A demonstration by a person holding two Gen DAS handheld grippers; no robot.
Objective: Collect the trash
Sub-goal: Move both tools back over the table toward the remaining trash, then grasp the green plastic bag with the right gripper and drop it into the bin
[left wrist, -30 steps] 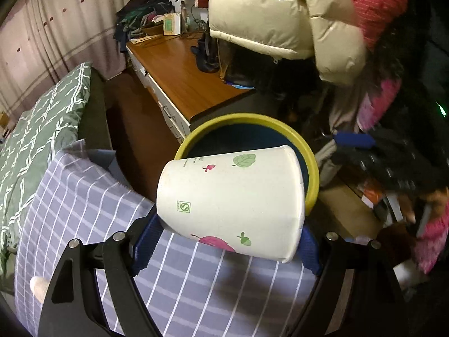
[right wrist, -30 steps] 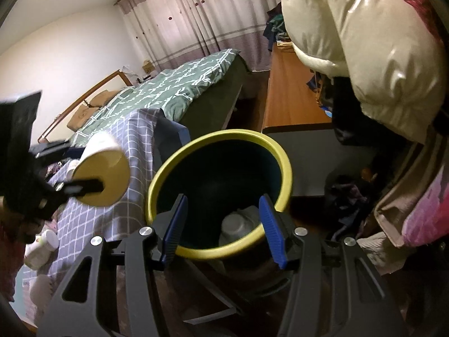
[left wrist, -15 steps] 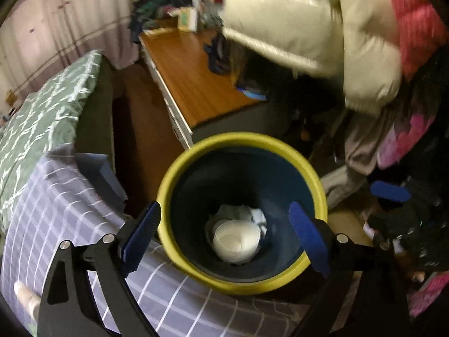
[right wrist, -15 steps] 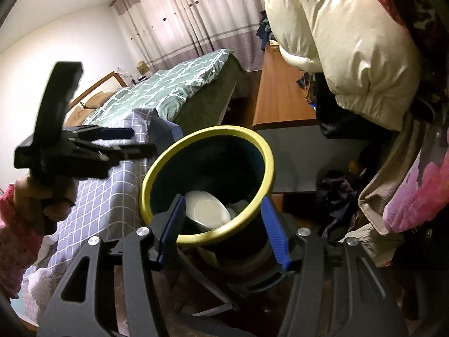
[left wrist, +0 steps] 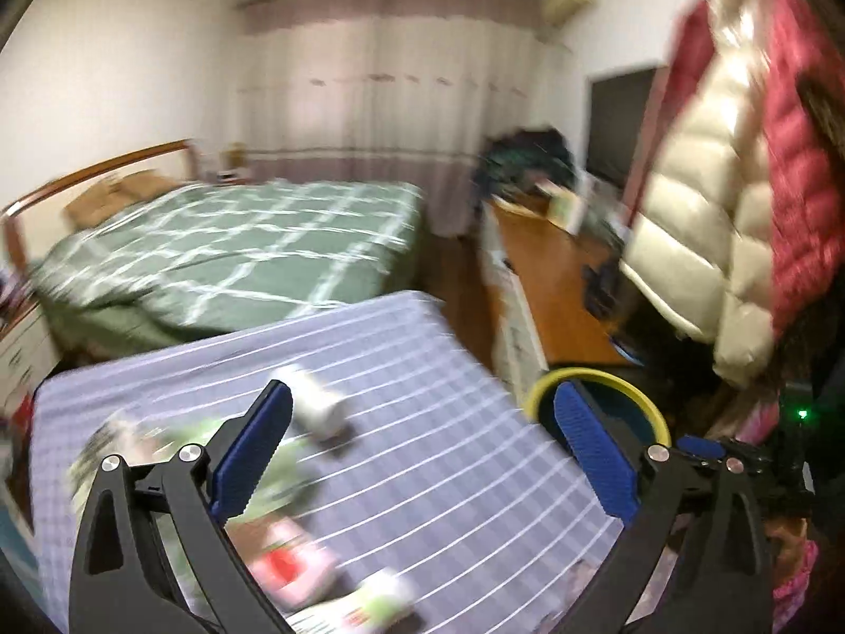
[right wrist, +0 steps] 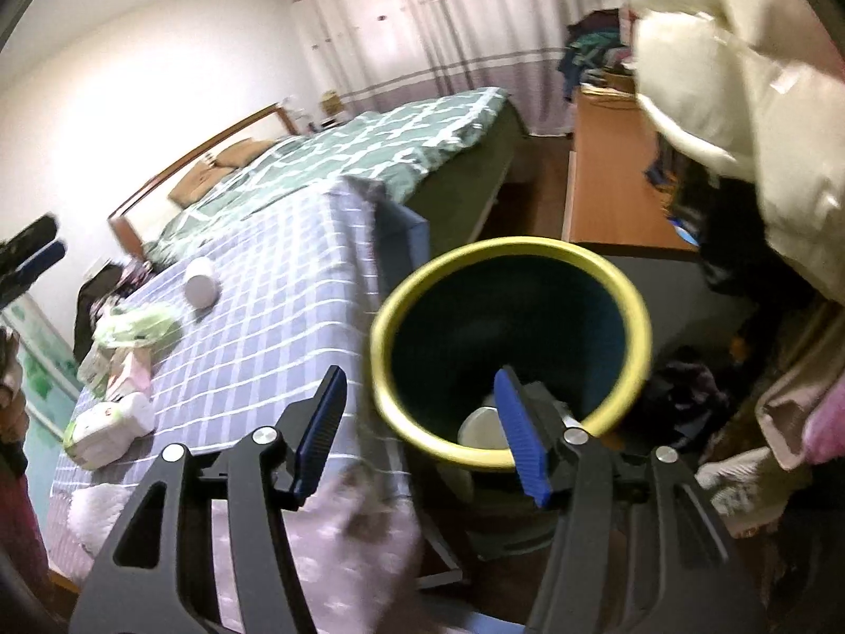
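Left gripper [left wrist: 422, 444] swung off the bin since the earlier frame, spread wide, empty, over checked cloth; right gripper [right wrist: 422, 438] spread, empty; round yellow-rimmed bin [right wrist: 509, 259] beside the bed; smooth paper cup [right wrist: 480, 430] lying inside.

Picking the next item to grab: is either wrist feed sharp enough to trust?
Left wrist: heavy motion blur, the white cup and wrappers smeared. Right wrist: milder blur, cup and yellow-rimmed bin readable; fisheye bends edges.
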